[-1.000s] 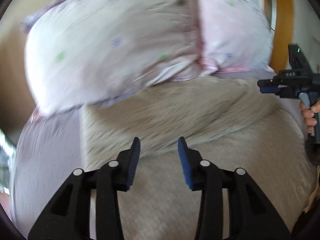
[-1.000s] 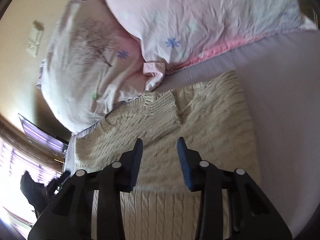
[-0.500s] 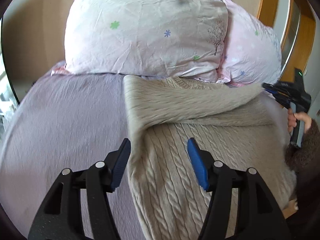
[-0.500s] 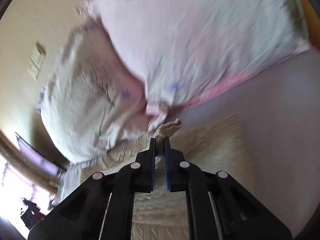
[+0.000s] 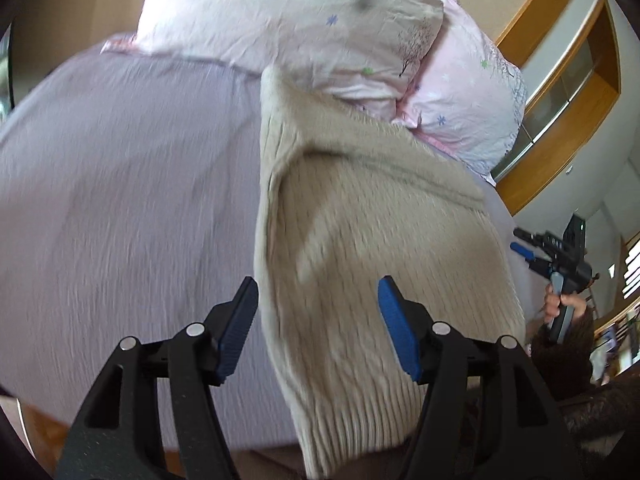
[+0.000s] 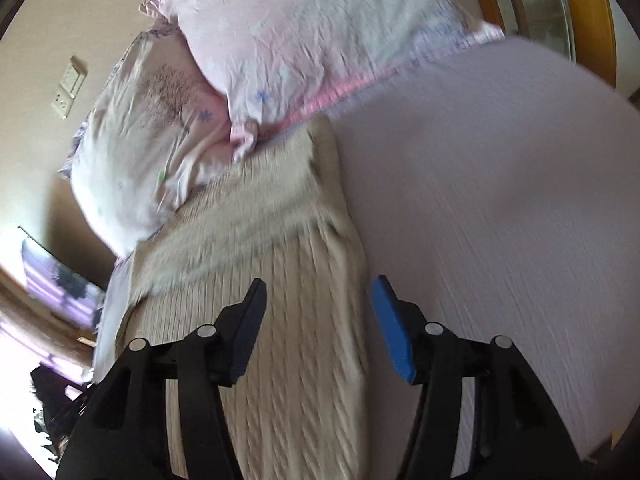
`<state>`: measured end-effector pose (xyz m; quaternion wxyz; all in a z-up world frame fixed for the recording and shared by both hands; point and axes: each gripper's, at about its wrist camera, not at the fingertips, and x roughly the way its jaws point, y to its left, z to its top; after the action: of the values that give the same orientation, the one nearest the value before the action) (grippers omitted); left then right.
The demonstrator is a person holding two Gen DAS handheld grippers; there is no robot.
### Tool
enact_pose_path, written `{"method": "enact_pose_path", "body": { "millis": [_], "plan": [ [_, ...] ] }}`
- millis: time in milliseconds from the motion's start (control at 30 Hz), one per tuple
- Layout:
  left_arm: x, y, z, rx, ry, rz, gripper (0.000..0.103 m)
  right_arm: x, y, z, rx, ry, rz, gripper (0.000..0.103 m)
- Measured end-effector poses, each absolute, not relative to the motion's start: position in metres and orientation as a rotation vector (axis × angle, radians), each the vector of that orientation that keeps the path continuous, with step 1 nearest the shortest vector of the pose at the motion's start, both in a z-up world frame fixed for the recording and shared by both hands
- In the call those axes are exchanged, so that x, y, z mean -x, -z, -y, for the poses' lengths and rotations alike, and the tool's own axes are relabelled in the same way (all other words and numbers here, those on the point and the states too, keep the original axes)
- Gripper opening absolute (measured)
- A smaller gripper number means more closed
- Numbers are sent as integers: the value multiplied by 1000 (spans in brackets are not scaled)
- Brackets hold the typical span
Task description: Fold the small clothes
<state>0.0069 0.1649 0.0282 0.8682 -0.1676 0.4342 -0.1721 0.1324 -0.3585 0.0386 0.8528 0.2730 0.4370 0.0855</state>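
A cream cable-knit sweater (image 5: 360, 248) lies on the lilac bed sheet (image 5: 128, 200), a sleeve folded across its upper part. It also shows in the right wrist view (image 6: 272, 320), with the folded sleeve (image 6: 240, 224) across its chest. My left gripper (image 5: 316, 328) is open and empty above the sweater's hem, near its left edge. My right gripper (image 6: 316, 328) is open and empty above the sweater's right side edge. The right gripper also shows in the left wrist view (image 5: 524, 250), held off the sweater's right side.
Two pink floral pillows (image 5: 320, 20) (image 6: 320, 32) lie against the headboard wall behind the sweater. A wooden frame (image 5: 560, 92) stands at the right. A wall socket (image 6: 68, 88) is on the beige wall. The bed's near edge (image 5: 240, 446) runs under my left gripper.
My right gripper was shut on the sleeve half a second ago; it has let go, opened and drawn back. My left gripper has pulled back toward the hem and opened wider.
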Motion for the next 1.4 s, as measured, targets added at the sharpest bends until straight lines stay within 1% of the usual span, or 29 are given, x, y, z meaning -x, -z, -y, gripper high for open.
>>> {"method": "enact_pose_path", "body": {
  "millis": [133,200,267,300,333,367,400,467,500,533,567,667,800,900,1000,1100,1200,1300,1333,1367,1400],
  "plan": [
    [12,-20,-164,363,376,-942,62,-99,-28,369,-599,-205,-961,55],
    [18,-14,-161,364,377,-972,60,-78,-20,369,-615,-243,-971,51],
    [27,-13,-159,358,380,-971,60,-67,-18,367,-637,-303,-970,50],
    [30,-13,-158,361,384,-972,60,-60,-16,366,-649,-337,-975,46],
    [34,-12,-157,366,389,-974,60,-53,-14,361,-659,-391,-989,45],
    [37,-12,-156,367,389,-975,57,-48,-13,358,-657,-418,-993,43],
    [40,-12,-154,366,387,-978,54,-43,-13,354,-652,-455,-998,39],
    [45,-10,-150,351,369,-987,33,-33,-9,345,-652,-532,-1028,33],
    [47,-9,-149,349,362,-995,26,-30,-8,342,-651,-562,-1036,24],
    [46,-8,-147,353,364,-1007,11,-28,-6,338,-648,-592,-1055,16],
    [46,-5,-145,363,377,-1018,11,-28,-5,335,-644,-609,-1062,9],
    [42,-10,-143,361,390,-994,10,-32,-14,332,-646,-647,-1009,9],
    [30,-29,-148,371,413,-916,9,-51,-50,338,-668,-695,-829,8],
    [6,-53,-157,381,415,-817,9,-77,-74,343,-683,-696,-719,8],
    [-45,-75,-170,396,375,-728,0,-123,-91,350,-723,-678,-643,8],
    [-112,-84,-180,466,345,-691,0,-197,-96,347,-789,-640,-614,8],
    [-184,-77,-177,507,308,-717,0,-262,-82,339,-863,-547,-660,8],
    [-203,-69,-174,592,413,-770,0,-298,-54,334,-964,-509,-743,8],
    [-197,-70,-173,569,434,-765,8,-300,-52,331,-947,-516,-752,8],
    [-190,-71,-173,541,436,-763,30,-301,-51,328,-902,-512,-754,8],
    [-182,-72,-171,503,437,-764,44,-300,-49,328,-890,-506,-753,8]
  ]
}}
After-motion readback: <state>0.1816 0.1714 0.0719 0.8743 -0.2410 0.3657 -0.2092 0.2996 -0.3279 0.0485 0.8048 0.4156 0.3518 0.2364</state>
